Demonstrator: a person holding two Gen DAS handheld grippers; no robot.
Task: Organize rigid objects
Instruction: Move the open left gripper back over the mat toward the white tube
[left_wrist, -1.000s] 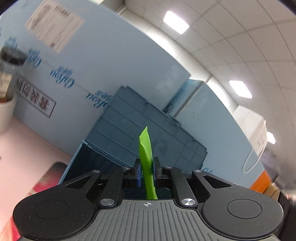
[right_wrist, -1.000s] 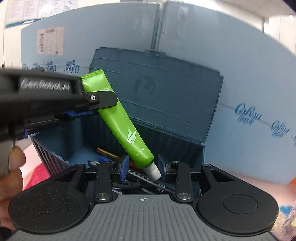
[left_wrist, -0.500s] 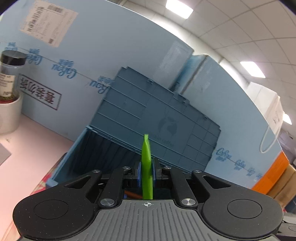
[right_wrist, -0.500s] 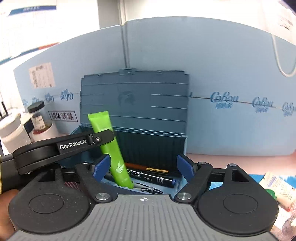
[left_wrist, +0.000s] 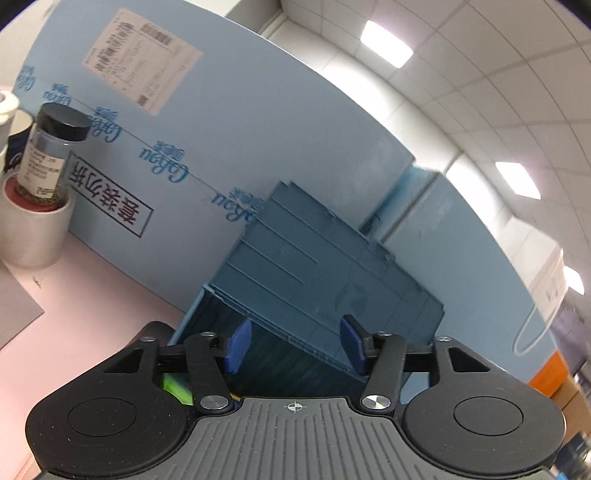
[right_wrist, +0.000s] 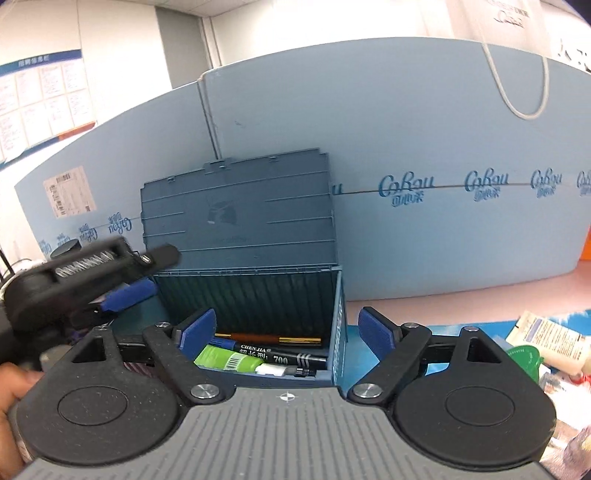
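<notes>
A blue-grey plastic box stands open, its lid upright against the blue wall. The green tube lies flat inside, beside a black marker and a brown pen. My left gripper is open and empty above the box's left side; a bit of the green tube shows under it. It also shows in the right wrist view, blurred. My right gripper is open and empty just in front of the box.
A white cup holding a black-capped spice jar stands on the pink table at the left. Loose packets and a green item lie to the right of the box. Blue foam panels wall off the back.
The left gripper opened and let the green tube drop; it now lies flat in the box. The left gripper drew away leftward. The right gripper had opened earlier and pulled back.
</notes>
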